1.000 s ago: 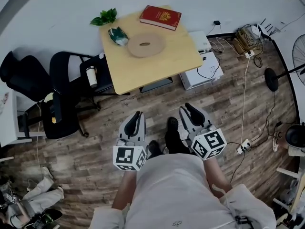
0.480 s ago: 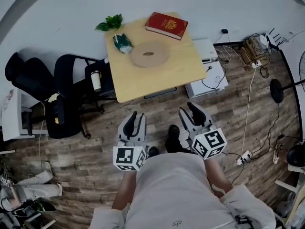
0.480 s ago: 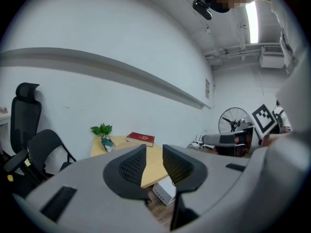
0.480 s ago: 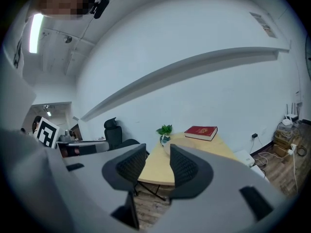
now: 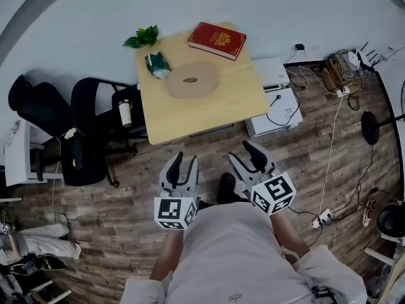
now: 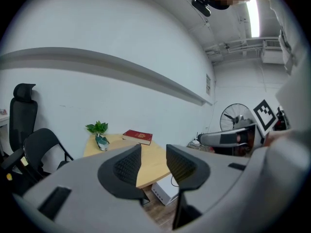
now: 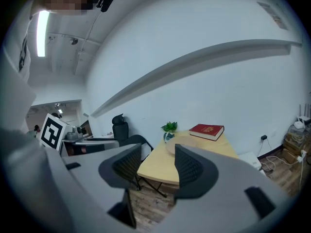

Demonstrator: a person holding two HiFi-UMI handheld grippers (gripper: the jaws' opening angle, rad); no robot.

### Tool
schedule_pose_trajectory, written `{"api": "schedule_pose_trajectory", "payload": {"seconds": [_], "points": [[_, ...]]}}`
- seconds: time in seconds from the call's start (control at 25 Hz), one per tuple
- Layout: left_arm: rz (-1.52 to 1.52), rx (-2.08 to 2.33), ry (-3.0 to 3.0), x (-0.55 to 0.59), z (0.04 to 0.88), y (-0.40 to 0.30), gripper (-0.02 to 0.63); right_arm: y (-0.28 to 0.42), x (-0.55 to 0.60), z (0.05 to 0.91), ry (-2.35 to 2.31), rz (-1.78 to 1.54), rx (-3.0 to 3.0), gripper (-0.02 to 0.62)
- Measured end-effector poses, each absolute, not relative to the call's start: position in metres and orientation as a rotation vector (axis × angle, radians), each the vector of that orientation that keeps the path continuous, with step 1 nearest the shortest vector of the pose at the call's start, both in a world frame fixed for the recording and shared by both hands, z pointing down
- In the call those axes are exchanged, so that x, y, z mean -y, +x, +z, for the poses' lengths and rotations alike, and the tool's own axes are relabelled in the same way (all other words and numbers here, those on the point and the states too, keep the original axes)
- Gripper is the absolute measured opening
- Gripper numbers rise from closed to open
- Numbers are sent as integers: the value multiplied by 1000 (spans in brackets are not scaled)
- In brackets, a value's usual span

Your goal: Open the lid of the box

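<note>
A red book-shaped box (image 5: 216, 40) lies shut at the far edge of the light wooden table (image 5: 202, 109), and a round flat wooden disc (image 5: 193, 80) lies in the table's middle. Both grippers hang over the floor, short of the table's near edge, pointing at it. My left gripper (image 5: 185, 159) is open and empty, its jaws having just been opening. My right gripper (image 5: 241, 151) is open too, jaws just opened, nothing between them. The left gripper view shows the red box (image 6: 138, 136) beyond the left gripper (image 6: 153, 152). The right gripper view shows it (image 7: 207, 130) past the right gripper (image 7: 158, 152).
A small potted plant (image 5: 142, 38) and a teal packet (image 5: 157, 64) sit at the table's far left corner. Black office chairs (image 5: 82, 132) stand left of the table, one with a bottle (image 5: 125, 113). White boxes (image 5: 275, 100), cables (image 5: 329, 68) and a fan stand (image 5: 373, 116) lie to the right.
Both grippers' jaws have spread from nearly shut to open. Both have drifted a little toward the table, which has shifted slightly in the head view.
</note>
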State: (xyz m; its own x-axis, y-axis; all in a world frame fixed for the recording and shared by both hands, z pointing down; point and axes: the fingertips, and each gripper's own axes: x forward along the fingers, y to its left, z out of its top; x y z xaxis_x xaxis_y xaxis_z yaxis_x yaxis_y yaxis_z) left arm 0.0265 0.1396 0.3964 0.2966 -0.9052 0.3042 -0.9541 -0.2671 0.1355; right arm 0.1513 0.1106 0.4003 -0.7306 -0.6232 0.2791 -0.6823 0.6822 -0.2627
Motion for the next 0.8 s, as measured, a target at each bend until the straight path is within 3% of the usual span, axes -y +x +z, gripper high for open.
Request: {"api": "schedule_pose_trajectory", "payload": {"seconds": [0.28, 0.8], "points": [[271, 1695, 2266, -134, 405, 48, 152, 167, -102, 415, 1044, 566, 2720, 206], [296, 1746, 2178, -123, 415, 20, 166, 147, -84, 426, 976, 599, 2705, 207]]}}
